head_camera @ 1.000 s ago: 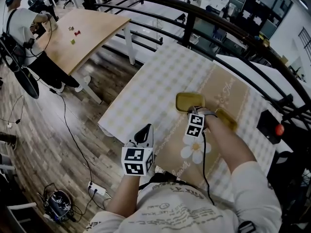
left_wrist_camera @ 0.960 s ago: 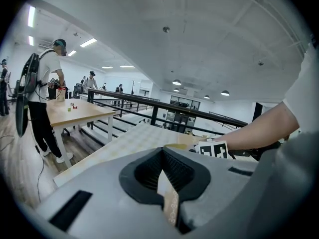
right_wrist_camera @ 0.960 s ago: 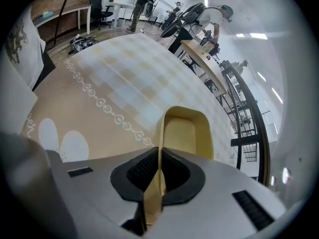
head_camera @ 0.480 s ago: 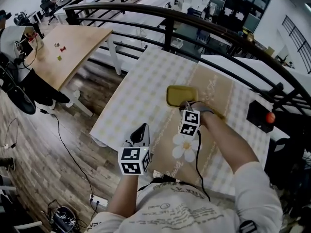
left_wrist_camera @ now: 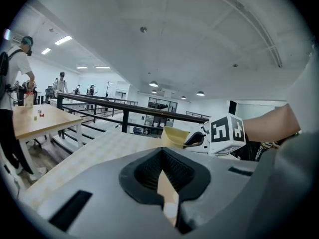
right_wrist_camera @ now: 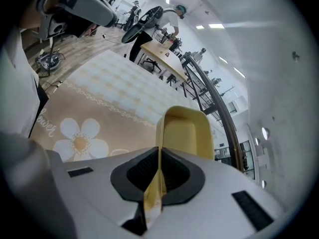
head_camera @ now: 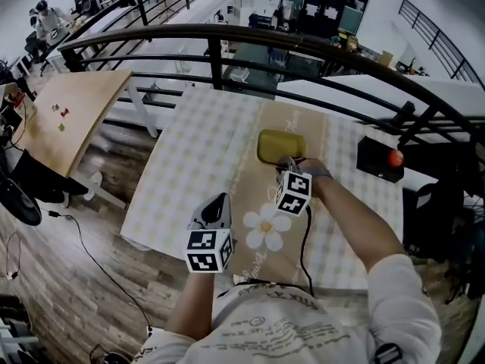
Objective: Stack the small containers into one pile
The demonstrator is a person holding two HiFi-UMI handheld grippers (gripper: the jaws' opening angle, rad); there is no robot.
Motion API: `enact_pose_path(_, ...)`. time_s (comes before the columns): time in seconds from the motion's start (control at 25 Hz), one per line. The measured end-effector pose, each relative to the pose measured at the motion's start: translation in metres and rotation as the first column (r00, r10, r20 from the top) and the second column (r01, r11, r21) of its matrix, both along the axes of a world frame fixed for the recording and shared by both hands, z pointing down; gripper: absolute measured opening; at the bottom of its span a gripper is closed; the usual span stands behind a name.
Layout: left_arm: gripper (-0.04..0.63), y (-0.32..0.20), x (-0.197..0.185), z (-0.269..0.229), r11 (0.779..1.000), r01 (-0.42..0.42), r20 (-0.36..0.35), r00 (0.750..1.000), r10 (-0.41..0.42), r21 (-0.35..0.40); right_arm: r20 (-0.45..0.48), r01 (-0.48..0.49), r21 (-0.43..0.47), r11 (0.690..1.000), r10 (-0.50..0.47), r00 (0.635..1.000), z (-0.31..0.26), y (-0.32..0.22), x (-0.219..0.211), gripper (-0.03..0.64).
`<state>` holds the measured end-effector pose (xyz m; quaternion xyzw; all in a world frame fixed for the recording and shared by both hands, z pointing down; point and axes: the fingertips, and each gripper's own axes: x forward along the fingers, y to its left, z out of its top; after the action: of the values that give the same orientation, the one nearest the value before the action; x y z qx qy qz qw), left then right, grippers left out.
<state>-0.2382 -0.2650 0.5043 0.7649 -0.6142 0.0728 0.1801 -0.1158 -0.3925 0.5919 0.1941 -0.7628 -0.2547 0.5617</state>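
A small yellow container (head_camera: 279,144) hangs above the beige flower-print tablecloth (head_camera: 258,230). My right gripper (head_camera: 288,165) is shut on its near rim. In the right gripper view, the container (right_wrist_camera: 187,133) tilts up beyond the right gripper (right_wrist_camera: 158,176), with its thin wall pinched between the pads. From the left gripper view, the same container (left_wrist_camera: 173,135) shows in the air, held by the right gripper (left_wrist_camera: 195,139). My left gripper (head_camera: 220,203) hovers near the table's front left, shut and holding nothing (left_wrist_camera: 167,183). No second container is in view.
A black box with a red ball (head_camera: 383,160) sits at the table's right edge. A dark railing (head_camera: 227,36) runs behind the table. A wooden table (head_camera: 61,120) stands to the left, with people (left_wrist_camera: 15,83) at it.
The right gripper has risen with the yellow container in it. The second yellow container seen right of the wrist earlier no longer shows. The left gripper has shifted slightly.
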Motion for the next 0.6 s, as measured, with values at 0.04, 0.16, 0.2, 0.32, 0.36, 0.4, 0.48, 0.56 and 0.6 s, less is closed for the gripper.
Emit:
enact_pose_path(0.04,0.006,-0.002,0.007,0.0,1.0,-0.013,0.0,1.0,0.013,0.001,-0.005,-0.024,-0.001,1.0,0.024,1.0,0.0,-0.002,0.012,0.018)
enact_pose_path(0.16,0.006,-0.009,0.028,-0.005,0.999,-0.05,-0.003,0.999,0.05,0.004,-0.023,-0.083,-0.004,0.997,0.083,0.996,0.0,-0.005,0.045,0.018)
enact_pose_path(0.2,0.006,-0.012,0.033,-0.007,0.998,-0.06,-0.004,0.998,0.06,0.004,-0.028,-0.099,-0.013,0.995,0.099,0.995,0.002,-0.005,0.055,0.018)
enact_pose_path(0.32,0.006,-0.019,0.05,-0.008,0.996,-0.086,-0.007,0.996,0.086,0.003,-0.046,-0.141,-0.043,0.989,0.139,0.989,0.01,-0.004,0.079,0.018)
enact_pose_path(0.36,0.006,-0.02,0.054,-0.007,0.996,-0.092,-0.008,0.996,0.092,0.001,-0.052,-0.153,-0.051,0.987,0.151,0.987,0.013,-0.003,0.086,0.018)
enact_pose_path(0.4,0.006,-0.021,0.058,-0.006,0.995,-0.098,-0.01,0.995,0.098,-0.001,-0.058,-0.165,-0.058,0.985,0.161,0.985,0.017,-0.003,0.091,0.018)
enact_pose_path(0.48,0.006,-0.023,0.065,-0.004,0.994,-0.106,-0.01,0.994,0.106,-0.006,-0.072,-0.182,-0.072,0.981,0.177,0.982,0.026,-0.002,0.099,0.018)
enact_pose_path(0.56,0.006,-0.024,0.069,-0.003,0.994,-0.111,-0.01,0.994,0.111,-0.012,-0.088,-0.193,-0.092,0.977,0.185,0.979,0.037,0.0,0.104,0.018)
enact_pose_path(0.6,0.006,-0.024,0.07,-0.002,0.994,-0.11,-0.01,0.994,0.11,-0.014,-0.094,-0.199,-0.103,0.975,0.189,0.977,0.042,0.002,0.105,0.018)
